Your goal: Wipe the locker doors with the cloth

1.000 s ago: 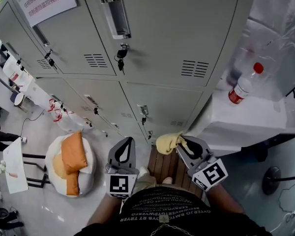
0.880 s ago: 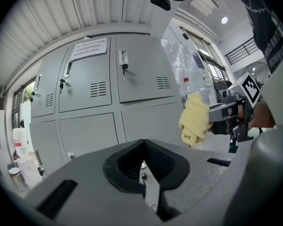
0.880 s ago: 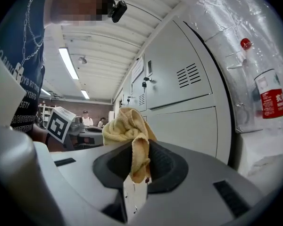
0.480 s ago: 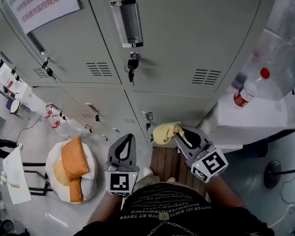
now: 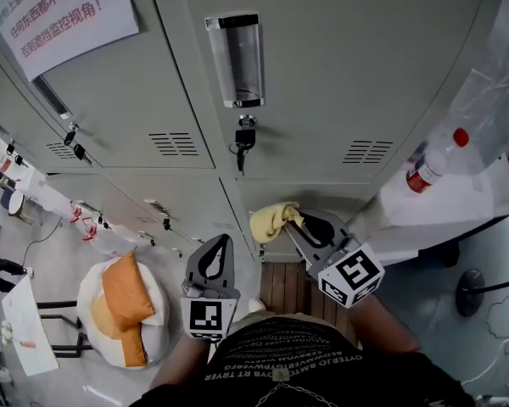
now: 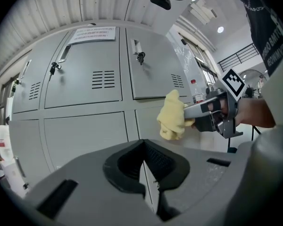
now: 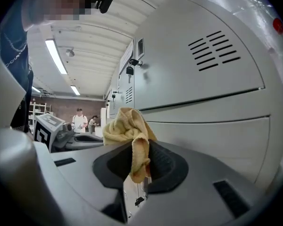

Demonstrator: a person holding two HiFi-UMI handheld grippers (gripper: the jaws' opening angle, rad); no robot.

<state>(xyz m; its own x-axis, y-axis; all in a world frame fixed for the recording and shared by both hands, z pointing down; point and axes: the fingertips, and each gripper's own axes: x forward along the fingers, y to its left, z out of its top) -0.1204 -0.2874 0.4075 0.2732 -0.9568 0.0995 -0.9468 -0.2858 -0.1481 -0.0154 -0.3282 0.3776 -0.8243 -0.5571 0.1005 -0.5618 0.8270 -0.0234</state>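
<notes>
1. Our right hand-held gripper (image 5: pixel 299 224) is clamped on the yellow cloth (image 5: pixel 270 220). One fold is pinched between the jaws and the bulk is bunched ahead of the tips, so we judge that fabric, not plastic, will meet the metal.
2. The cloth is close against the lower locker door (image 5: pixel 322 195), under the keyed door (image 5: pixel 339 66). We cannot tell whether it touches.
3. Our left hand-held gripper (image 5: pixel 221 246), at 9 o'clock of the right one, has its jaws together on nothing. We think it is held back to leave the door face free.
4. The doors are smooth grey metal with vent slots. A key (image 5: pixel 244 139) hangs at 12 o'clock and could snag the cloth.
5. At 3 o'clock a bottle (image 5: pixel 431 161) stands on a white counter (image 5: pixel 467 206). At 8 o'clock orange cushions (image 5: pixel 123 291) lie low by the floor.
</notes>
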